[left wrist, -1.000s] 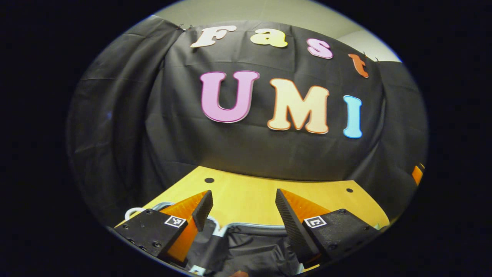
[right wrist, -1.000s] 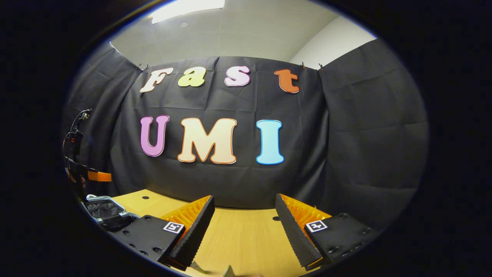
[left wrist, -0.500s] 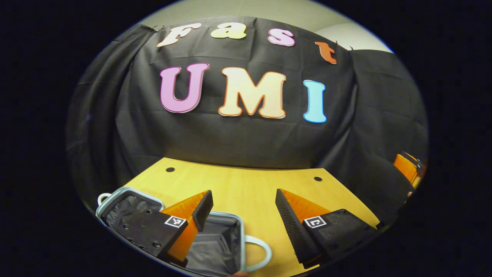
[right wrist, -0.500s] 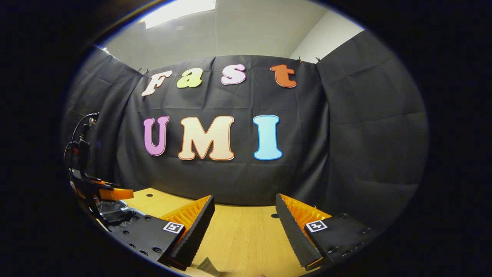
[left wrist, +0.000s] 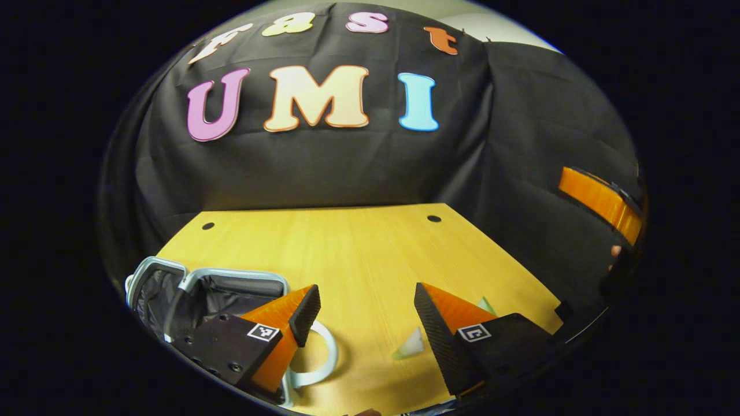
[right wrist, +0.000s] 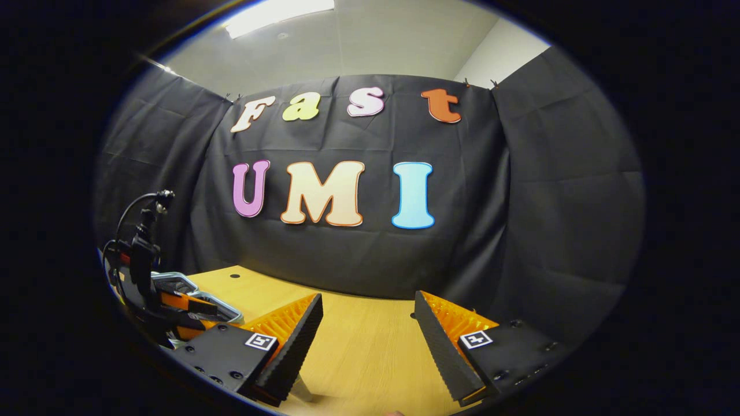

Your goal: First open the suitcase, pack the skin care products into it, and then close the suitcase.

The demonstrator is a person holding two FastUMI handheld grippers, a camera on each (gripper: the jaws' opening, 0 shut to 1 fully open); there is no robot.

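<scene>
The small suitcase lies open at the lower left of the left gripper view, with a silver rim, dark lining and a white loop handle. My left gripper is open and holds nothing, just right of the case above the wooden table. A pale triangular sachet lies between its fingers on the table. A second sachet peeks from behind one finger. My right gripper is open and holds nothing, low over the table. The other gripper is at its left, by the suitcase.
Black cloth walls close the table at the back and on both sides. The table has small round holes near its far edge. The right-hand gripper is at the far right edge of the left gripper view. A pale object lies under my right gripper's finger.
The left gripper has swung right and tilted down: the suitcase slid to the left of its view, and the handle and sachets came into sight. The right gripper barely moved.
</scene>
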